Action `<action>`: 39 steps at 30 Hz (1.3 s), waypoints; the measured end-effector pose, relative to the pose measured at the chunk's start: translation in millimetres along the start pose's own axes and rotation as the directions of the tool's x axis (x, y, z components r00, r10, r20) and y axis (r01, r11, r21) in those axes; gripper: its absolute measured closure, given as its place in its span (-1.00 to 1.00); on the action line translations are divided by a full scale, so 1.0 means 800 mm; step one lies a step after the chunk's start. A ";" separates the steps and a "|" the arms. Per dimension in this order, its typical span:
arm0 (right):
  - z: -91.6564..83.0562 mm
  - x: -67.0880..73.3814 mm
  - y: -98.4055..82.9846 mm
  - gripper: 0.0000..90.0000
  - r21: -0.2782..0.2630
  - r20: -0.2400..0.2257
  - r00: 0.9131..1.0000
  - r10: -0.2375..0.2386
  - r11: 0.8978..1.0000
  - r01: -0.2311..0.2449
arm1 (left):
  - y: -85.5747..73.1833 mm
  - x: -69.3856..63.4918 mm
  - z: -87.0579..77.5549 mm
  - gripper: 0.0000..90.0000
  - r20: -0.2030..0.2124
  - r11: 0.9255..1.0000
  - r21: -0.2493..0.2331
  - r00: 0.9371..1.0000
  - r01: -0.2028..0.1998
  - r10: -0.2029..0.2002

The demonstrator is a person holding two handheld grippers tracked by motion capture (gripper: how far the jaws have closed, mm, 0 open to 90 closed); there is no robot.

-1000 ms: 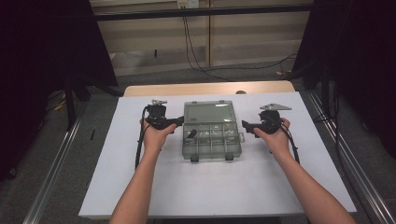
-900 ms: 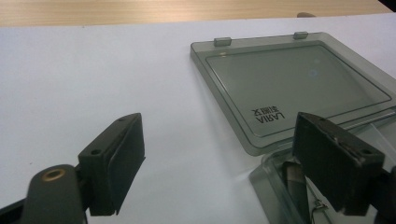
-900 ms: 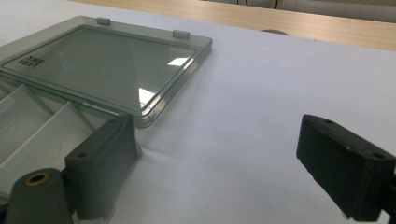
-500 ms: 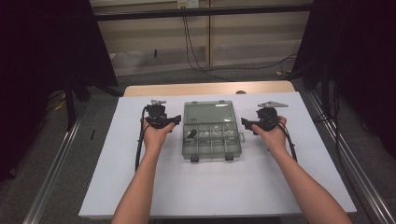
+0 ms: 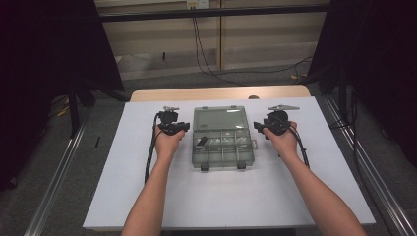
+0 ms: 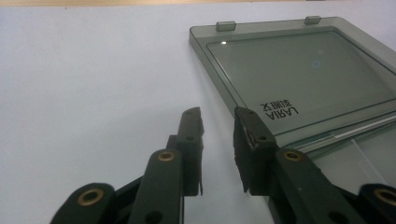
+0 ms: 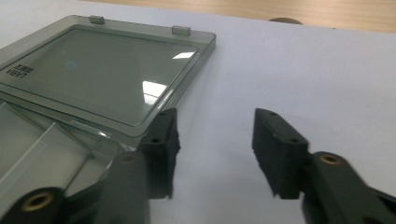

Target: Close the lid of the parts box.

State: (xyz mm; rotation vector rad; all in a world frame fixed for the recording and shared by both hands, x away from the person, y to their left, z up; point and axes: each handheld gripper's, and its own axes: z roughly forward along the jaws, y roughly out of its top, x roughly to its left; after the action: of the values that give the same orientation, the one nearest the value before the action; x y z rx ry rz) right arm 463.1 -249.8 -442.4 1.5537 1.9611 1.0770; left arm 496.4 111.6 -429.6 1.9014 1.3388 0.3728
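A clear grey compartment box [image 5: 223,147] lies open on the white table top [image 5: 246,196], its lid [image 5: 220,118] folded flat behind it. My left gripper [image 5: 182,127] sits just off the box's left side, and my right gripper [image 5: 259,127] just off its right side. In the left gripper view the lid [image 6: 303,74] lies to the right, and the left gripper [image 6: 218,114] has been closing to a narrow gap with bare table in it. In the right gripper view the lid [image 7: 107,70] is on the left, and the right gripper [image 7: 217,116] has been closing too, a wider gap holding nothing.
A small black item [image 5: 200,141] lies in a left compartment of the box. Two dark latches [image 5: 204,167] stick out at its front edge. A wooden strip [image 5: 221,93] borders the far side of the white top. Metal rails [image 5: 54,172] run along both sides.
Both pairs of jaws have drawn closer together. The hands and the box have stayed where they were.
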 end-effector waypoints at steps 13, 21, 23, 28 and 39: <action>0.011 0.000 0.003 0.70 0.032 -0.030 0.999 0.027 0.999 -0.027 | 0.003 -0.002 0.013 0.89 -0.002 0.999 0.034 1.000 0.024 -0.024; 0.022 0.001 0.003 0.95 0.063 -0.058 0.998 0.010 0.998 -0.006 | 0.002 -0.001 0.021 0.99 -0.012 0.998 0.051 0.999 0.034 -0.033; 0.024 0.001 0.004 0.99 0.075 -0.062 0.998 0.011 0.997 -0.006 | 0.002 -0.001 0.023 1.00 -0.015 0.998 0.051 0.999 0.042 -0.042; 0.031 -0.002 0.004 1.00 0.081 -0.073 0.997 0.024 0.997 -0.019 | 0.001 0.000 0.029 1.00 -0.021 0.997 0.052 0.998 0.056 -0.055; 0.046 -0.001 0.002 1.00 0.090 -0.076 0.997 0.029 0.996 -0.022 | 0.004 -0.002 0.042 1.00 -0.014 0.997 0.057 0.998 0.058 -0.057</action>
State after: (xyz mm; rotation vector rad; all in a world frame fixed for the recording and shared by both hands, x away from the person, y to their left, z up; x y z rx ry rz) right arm 491.2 -239.0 -463.9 1.6099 2.0719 1.0882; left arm 518.6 95.3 -449.6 1.9061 1.4227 0.3203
